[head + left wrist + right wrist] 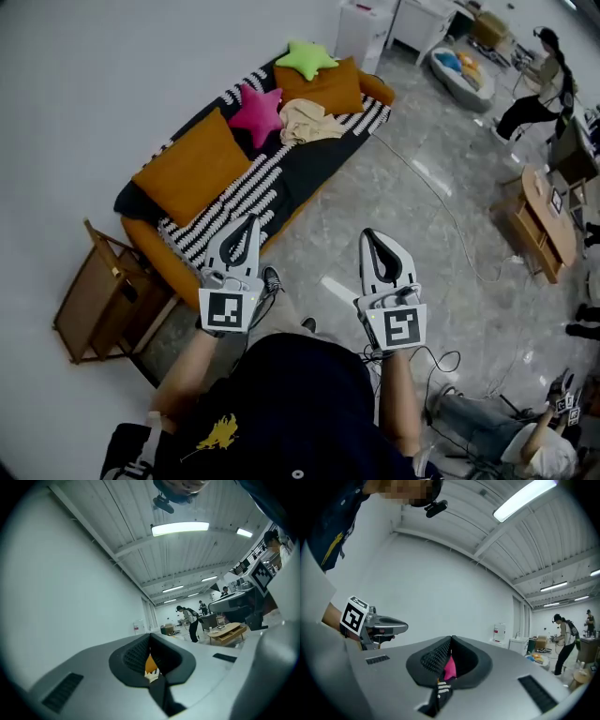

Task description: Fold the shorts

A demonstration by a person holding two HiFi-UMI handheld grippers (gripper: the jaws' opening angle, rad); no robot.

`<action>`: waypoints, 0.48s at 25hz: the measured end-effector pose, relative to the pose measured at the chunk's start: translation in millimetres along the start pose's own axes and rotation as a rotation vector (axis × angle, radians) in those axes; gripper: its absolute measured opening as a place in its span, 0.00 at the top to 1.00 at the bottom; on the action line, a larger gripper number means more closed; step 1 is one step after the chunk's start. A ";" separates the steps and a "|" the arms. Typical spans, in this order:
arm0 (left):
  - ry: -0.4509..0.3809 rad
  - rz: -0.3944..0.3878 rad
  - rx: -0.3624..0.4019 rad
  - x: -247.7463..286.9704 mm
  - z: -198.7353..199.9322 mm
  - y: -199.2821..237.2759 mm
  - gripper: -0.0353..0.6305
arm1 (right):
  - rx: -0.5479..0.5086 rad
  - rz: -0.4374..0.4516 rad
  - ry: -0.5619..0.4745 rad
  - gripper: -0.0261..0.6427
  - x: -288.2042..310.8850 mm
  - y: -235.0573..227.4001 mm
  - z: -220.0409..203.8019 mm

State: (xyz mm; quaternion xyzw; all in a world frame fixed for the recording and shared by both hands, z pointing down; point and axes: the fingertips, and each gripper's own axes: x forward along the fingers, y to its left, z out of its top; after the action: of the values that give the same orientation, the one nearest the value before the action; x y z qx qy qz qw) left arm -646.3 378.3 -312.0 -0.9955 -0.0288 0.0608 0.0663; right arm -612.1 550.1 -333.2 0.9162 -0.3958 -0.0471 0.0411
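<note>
Left tool (pixel 250 221) and right tool (pixel 367 234) both closed tight, empty; shorts (pixel 307 122) on sofa (pixel 314 169), twelve o'clock.

Shorts (pixel 307 122): pale cream/beige cloth, unfolded & crumpled in a loose heap, upper centre of head view, on striped sofa (pixel 239 192) seat, just right of pink star cushion (pixel 255 111) & in front of orange cushion (pixel 323 89).

The room was bright, evenly lit by ceiling strip lights (pixel 180 527) that glared blown-out white. The glossy floor (pixel 412 202) carried pale reflections. Shadows were soft. Every view bowed at its edges, with dark corners.
</note>
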 end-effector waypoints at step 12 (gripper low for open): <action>0.011 -0.061 0.058 3.1 0.0 -24.7 0.92 | 0.011 -0.086 0.017 0.94 -23.6 -28.4 -3.8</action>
State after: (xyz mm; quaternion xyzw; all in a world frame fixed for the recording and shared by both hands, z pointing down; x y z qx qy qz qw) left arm -644.4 403.0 -309.1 -0.9922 -0.0572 0.0543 0.0970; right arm -607.2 586.9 -331.3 0.9329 -0.3562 -0.0389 0.0377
